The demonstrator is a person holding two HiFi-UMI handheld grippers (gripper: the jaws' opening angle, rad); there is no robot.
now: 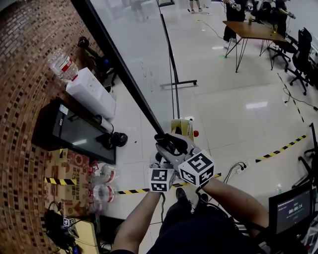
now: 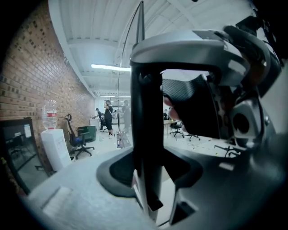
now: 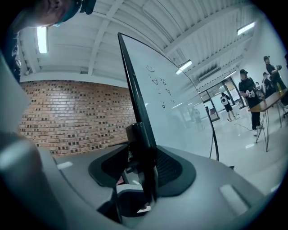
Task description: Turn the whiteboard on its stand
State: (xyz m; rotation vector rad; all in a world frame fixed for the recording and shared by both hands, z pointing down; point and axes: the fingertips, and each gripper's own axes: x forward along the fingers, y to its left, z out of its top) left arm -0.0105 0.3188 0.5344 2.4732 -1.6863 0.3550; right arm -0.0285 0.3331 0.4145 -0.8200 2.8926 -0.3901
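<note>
- The left hand-held gripper (image 2: 151,169) is closed on the black frame of the whiteboard (image 3: 175,103). The frame stands upright between its pads.
- The right hand-held gripper (image 3: 140,168) is clamped on the same frame edge, and it also fills the right side of the left gripper view.
- From the head view, the two sit side by side at the board's near corner. Their cubes carry square black-and-white codes, with no letters.
- Only the right gripper view shows faint pen marks (image 3: 158,87) on the board; they are too small to read.
- Only the head view shows a small screen (image 1: 292,208) at lower right, its green digits too small to read. It also shows a printed carton (image 1: 74,171) whose print is illegible.
- The floor (image 1: 233,114) is pale and glossy, crossed by black-and-yellow tape (image 1: 280,149).
- A bottle (image 1: 62,64) with a red label, its print unreadable, tops a white dispenser (image 1: 92,93) by the brick wall (image 1: 22,114). These appear in the head view and the left gripper view.
- The black stand (image 1: 173,74) rises beyond the board's face.
- Farther off, people (image 1: 233,9) stand at a wooden worktop (image 1: 253,31), with chairs (image 1: 300,54) beside it.
- Both gripper views show a white ribbed ceiling with strip lights (image 3: 41,38).
</note>
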